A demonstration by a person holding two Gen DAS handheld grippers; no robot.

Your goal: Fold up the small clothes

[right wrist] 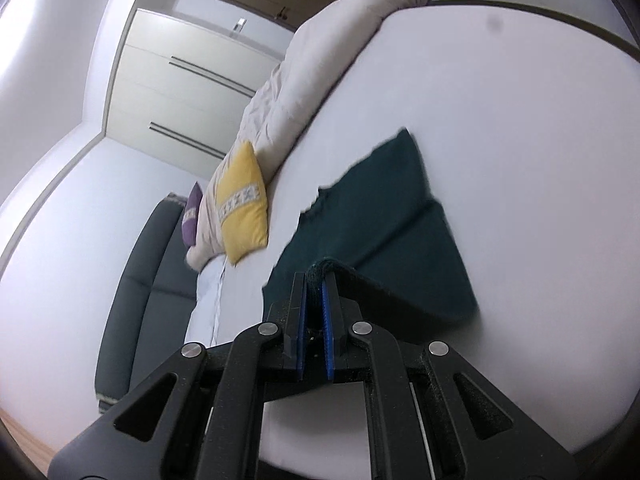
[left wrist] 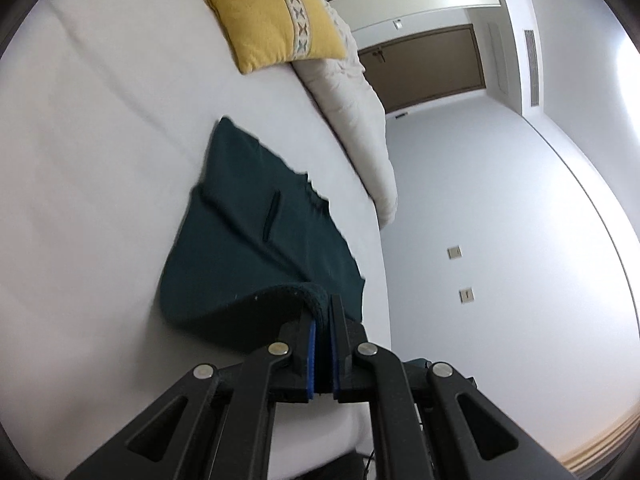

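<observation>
A dark teal garment (left wrist: 248, 232) lies on the white bed (left wrist: 100, 160), its near edge lifted off the sheet. My left gripper (left wrist: 323, 312) is shut on one near corner of that edge, the thick hem pinched between its blue pads. In the right wrist view the same garment (right wrist: 384, 216) stretches away across the bed (right wrist: 520, 120). My right gripper (right wrist: 317, 280) is shut on the other near corner, with the hem bunched between its fingers. The raised edge hangs between the two grips. The far part of the cloth rests flat on the sheet.
A yellow cushion (left wrist: 272, 12) and a rolled beige duvet (left wrist: 352, 112) lie along the bed's far side. A purple cushion (right wrist: 191, 220) and a dark sofa (right wrist: 140, 292) stand beyond the bed. White wardrobes (right wrist: 176, 80) and a brown door (left wrist: 428, 64) line the walls.
</observation>
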